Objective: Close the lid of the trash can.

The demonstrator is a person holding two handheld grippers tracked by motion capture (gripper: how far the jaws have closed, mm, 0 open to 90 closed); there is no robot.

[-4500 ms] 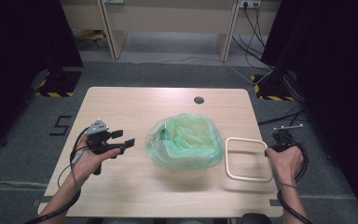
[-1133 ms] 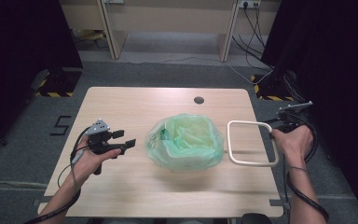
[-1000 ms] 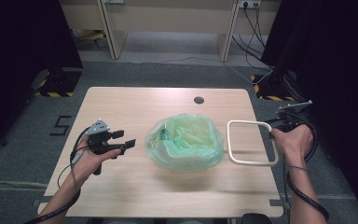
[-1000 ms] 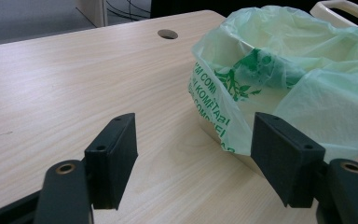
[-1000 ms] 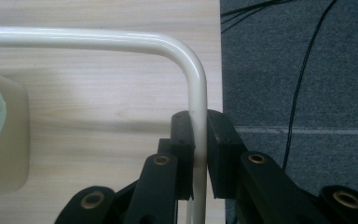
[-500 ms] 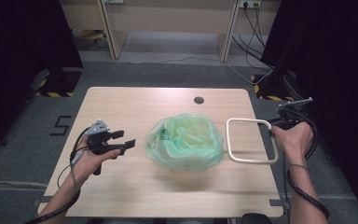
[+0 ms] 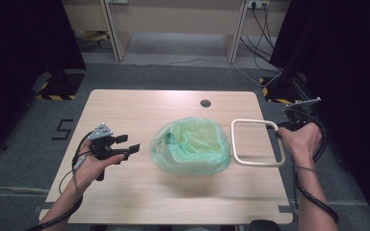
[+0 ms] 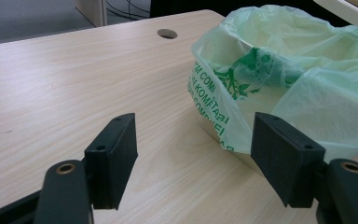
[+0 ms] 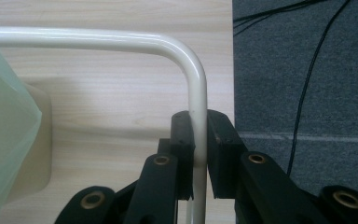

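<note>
Left hand-held gripper [image 7: 126, 144]: at nine o'clock of the counter [image 7: 139, 110], jaws spread wide and released, nothing between them, pointing toward the bin. Bin [image 7: 192, 151]: cream tub lined with a pale green printed bag [image 8: 279, 79], standing at counter centre, well apart from the left jaws. Wire frame [image 7: 257, 142]: cream rounded rectangle, just beside the bin at its three o'clock. Right hand-held gripper [image 9: 199, 140]: at the counter's three o'clock edge, clenched on the frame's far-side tube near a corner.
</note>
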